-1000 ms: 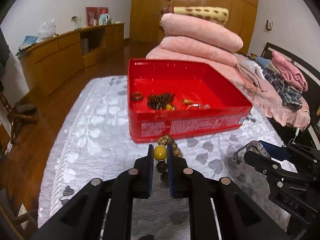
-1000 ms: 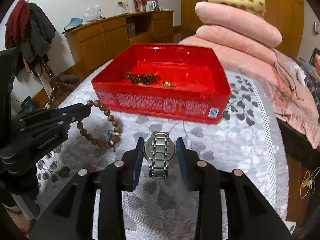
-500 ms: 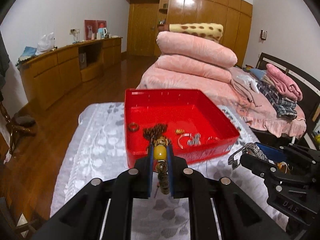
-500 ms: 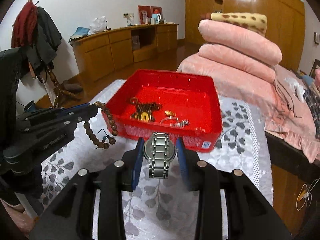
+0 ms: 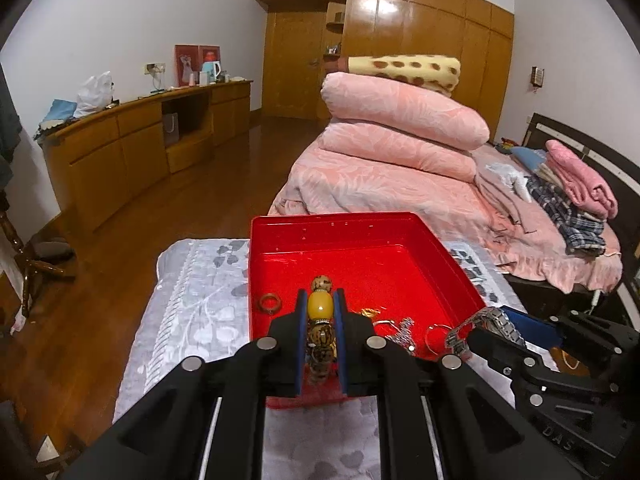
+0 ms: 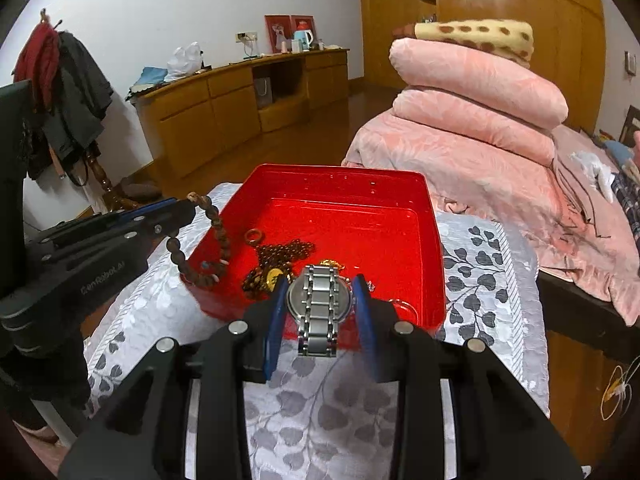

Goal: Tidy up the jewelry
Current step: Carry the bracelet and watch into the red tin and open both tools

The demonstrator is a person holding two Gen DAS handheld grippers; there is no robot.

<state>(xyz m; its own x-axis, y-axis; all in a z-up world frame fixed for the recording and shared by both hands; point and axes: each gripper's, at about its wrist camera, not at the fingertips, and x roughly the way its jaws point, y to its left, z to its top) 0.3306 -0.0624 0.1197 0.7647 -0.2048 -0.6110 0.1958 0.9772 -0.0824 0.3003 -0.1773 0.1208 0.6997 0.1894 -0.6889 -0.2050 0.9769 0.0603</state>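
Both our grippers have risen over the red tray (image 6: pixel 434 248): our left gripper (image 5: pixel 319 312) pinches the bead bracelet (image 5: pixel 319 306), our right gripper (image 6: pixel 320 300) clamps the steel watch (image 6: pixel 320 300) above its near rim.

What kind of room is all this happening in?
Most likely a home bedroom: a bed piled with folded pink quilts, a wall of wooden wardrobes, and a long wooden dresser.

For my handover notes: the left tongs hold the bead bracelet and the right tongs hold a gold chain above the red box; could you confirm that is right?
Not quite: the right tongs hold a silver metal-link watch, not a gold chain, as the right wrist view shows. The rest is right: the left tongs hold the bead bracelet, and both are at the red box.
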